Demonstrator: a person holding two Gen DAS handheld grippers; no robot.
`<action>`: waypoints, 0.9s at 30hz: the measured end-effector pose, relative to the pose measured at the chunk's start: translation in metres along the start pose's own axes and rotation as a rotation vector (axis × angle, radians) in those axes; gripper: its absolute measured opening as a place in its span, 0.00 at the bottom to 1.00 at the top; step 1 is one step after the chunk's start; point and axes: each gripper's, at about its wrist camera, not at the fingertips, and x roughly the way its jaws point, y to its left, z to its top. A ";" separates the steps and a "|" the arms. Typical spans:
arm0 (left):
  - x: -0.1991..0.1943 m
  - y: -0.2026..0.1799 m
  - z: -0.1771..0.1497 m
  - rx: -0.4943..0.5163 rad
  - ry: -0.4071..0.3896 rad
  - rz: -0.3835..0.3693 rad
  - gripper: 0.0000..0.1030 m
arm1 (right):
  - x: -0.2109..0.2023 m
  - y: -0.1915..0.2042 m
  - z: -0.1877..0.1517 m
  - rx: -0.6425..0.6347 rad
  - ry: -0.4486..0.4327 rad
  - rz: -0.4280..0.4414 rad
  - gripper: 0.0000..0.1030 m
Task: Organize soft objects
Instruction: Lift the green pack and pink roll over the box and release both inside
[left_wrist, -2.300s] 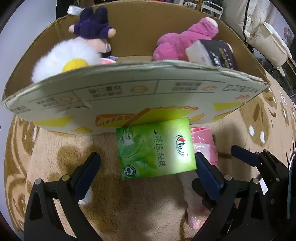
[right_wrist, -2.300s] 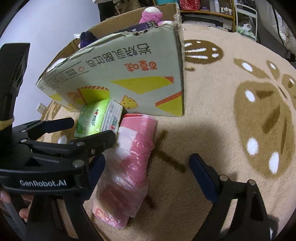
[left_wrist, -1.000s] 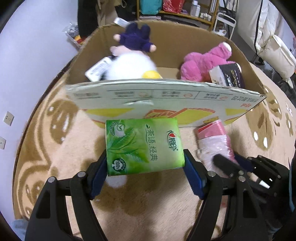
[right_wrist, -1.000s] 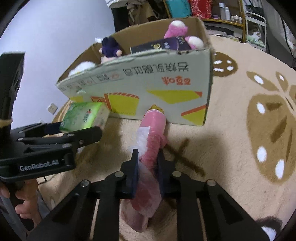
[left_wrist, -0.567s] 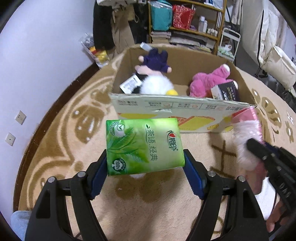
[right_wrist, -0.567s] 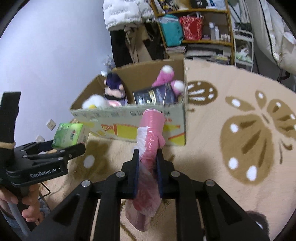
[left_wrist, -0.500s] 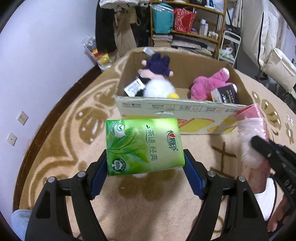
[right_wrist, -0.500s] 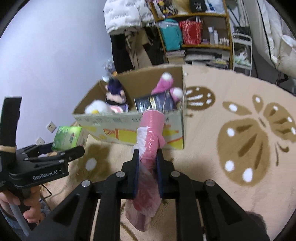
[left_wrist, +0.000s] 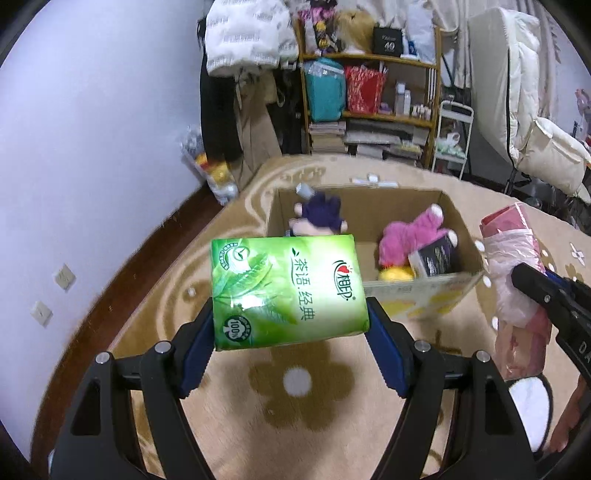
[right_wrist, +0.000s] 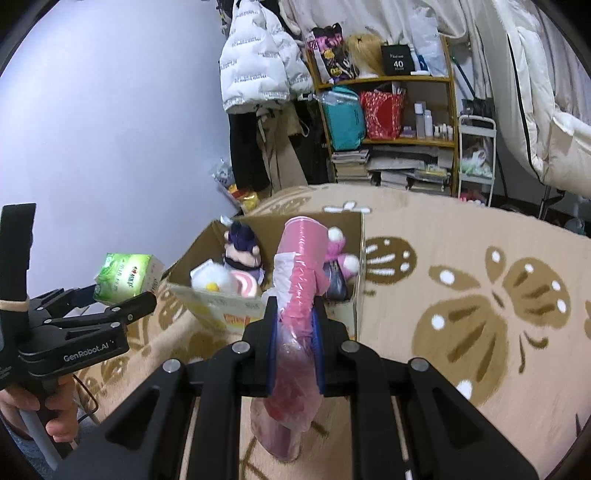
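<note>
While the green tissue pack (left_wrist: 286, 290) is clamped crosswise between the blue pads (left_wrist: 197, 350) of the left gripper (left_wrist: 290, 349), it is held in the air above the tan patterned carpet (left_wrist: 295, 410), on the near-left side of the open cardboard box (left_wrist: 424, 295). The pack's printed face is turned toward the left wrist camera, and part of the box's near-left corner is hidden behind it. In the right wrist view, the right gripper (right_wrist: 295, 334) is seen clenched on a pink roll of plastic bags (right_wrist: 299, 295), which is gripped around its middle; the roll stands roughly upright between the fingers, its top end raised in front of the box opening and its lower end hanging below the fingers. Inside the box, a purple plush doll (right_wrist: 242, 245) is seen at the far left, a white fluffy toy with a yellow centre (right_wrist: 208, 278) at the near left, a pink plush toy (left_wrist: 410, 236) toward the right, and a dark packet (left_wrist: 434, 254) leaned against the pink plush. Beyond the box, a wooden shelf (right_wrist: 388, 110) crowded with bags and books is seen against the far wall, with a white puffer jacket (right_wrist: 258, 59) hung to its left.
</note>
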 end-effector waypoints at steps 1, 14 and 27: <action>-0.002 0.000 0.005 0.007 -0.017 0.001 0.73 | 0.001 0.000 0.003 0.000 -0.005 -0.002 0.16; 0.012 0.008 0.065 0.033 -0.128 0.013 0.73 | 0.027 0.005 0.047 -0.042 -0.039 -0.004 0.16; 0.055 0.003 0.070 0.020 -0.151 -0.070 0.73 | 0.085 0.007 0.066 0.039 -0.032 0.072 0.17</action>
